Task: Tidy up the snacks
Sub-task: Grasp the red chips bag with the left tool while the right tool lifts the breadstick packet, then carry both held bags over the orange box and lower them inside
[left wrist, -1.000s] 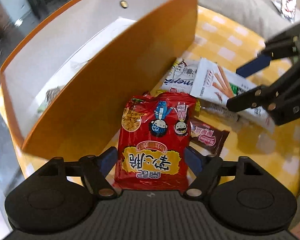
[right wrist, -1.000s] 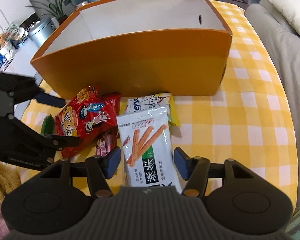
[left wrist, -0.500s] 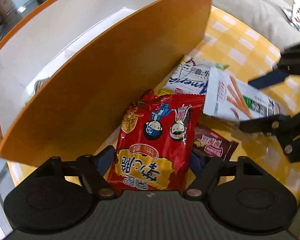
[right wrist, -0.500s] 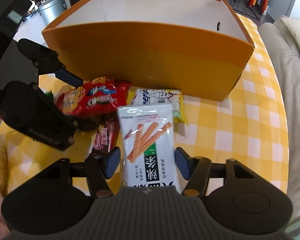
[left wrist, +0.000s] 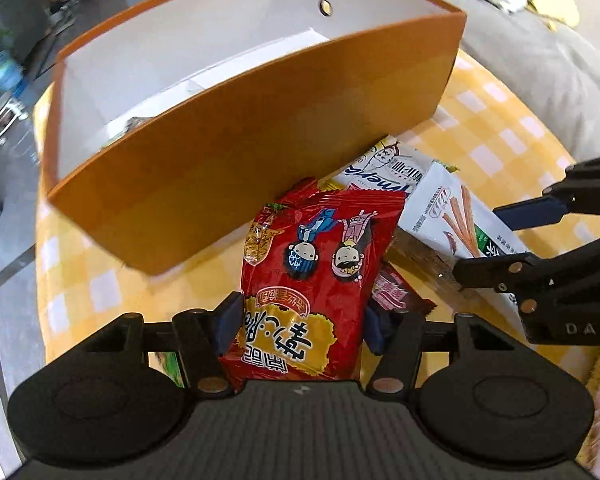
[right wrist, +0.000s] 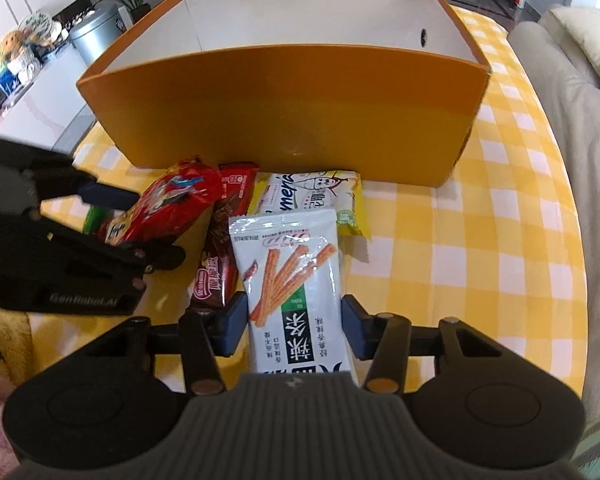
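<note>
I have a claw in each hand, both tipped steeply down over the pile of snacks on the yellow checked cloth [right wrist: 440, 240].

My left claw [left wrist: 300, 326] is closing around the red bag [left wrist: 320, 264]. The bag's near end lies between my two fingers; the left pad looks to be touching its edge, and on the right side I cannot tell whether the pad touches it yet. The bag's long axis runs straight away from me, along the line of the fingers, toward the orange box [left wrist: 260, 136].

My right claw [right wrist: 294, 328] is closing on the white packet [right wrist: 296, 280] with the orange sticks printed on it. That packet also lies lengthwise between my fingers, its far end pointing at the box, and I see slim gaps at both pads, so I judge it not yet pinched.

The box stands just beyond both snacks, its near wall across my line of travel and its opening upward. From here each packet has to go up and forward over that wall. The red bag's far end almost touches the wall, so my left hand is the nearer one. A brown wrapper [right wrist: 216, 276] and a white-and-yellow packet [right wrist: 316, 196] lie between and behind the two.
</note>
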`<act>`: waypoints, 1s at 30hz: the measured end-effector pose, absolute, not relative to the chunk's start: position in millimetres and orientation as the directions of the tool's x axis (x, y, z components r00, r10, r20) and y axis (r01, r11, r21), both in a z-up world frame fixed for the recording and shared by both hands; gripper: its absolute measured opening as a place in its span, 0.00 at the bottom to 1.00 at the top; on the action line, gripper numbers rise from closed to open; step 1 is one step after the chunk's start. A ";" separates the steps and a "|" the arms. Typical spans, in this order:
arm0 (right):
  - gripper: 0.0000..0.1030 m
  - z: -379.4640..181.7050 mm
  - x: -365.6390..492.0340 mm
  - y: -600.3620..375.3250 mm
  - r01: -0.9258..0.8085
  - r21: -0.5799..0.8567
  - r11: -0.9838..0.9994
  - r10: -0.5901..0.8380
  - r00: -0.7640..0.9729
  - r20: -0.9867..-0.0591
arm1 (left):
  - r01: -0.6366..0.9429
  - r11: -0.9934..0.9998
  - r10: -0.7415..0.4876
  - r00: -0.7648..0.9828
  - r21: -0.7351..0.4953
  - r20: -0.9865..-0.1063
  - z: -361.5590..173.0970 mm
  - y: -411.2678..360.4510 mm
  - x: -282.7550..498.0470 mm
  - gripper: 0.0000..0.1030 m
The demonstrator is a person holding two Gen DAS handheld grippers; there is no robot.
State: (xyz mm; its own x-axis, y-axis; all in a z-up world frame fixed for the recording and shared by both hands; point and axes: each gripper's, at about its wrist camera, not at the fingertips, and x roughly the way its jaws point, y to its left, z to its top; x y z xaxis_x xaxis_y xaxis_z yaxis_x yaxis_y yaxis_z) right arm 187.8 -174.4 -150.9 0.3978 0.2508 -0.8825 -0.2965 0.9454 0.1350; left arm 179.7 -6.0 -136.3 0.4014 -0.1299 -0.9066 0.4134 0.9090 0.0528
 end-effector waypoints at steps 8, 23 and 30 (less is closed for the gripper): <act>0.46 -133.8 176.1 -188.4 -0.251 0.187 0.950 0.282 0.426 -0.860 | 0.340 0.940 -0.151 0.461 0.017 -0.875 -107.1 -10.8 152.2 0.66; 0.46 -62.1 177.5 -209.0 -0.251 0.239 0.938 0.341 0.546 -0.765 | 0.293 0.956 -0.189 0.580 -0.013 -0.792 -35.8 -15.5 156.6 0.66; 0.46 -23.4 218.1 -213.8 -0.271 0.231 0.935 0.352 0.604 -0.715 | 0.282 0.959 -0.170 0.632 0.020 -0.756 0.1 -18.4 202.9 0.66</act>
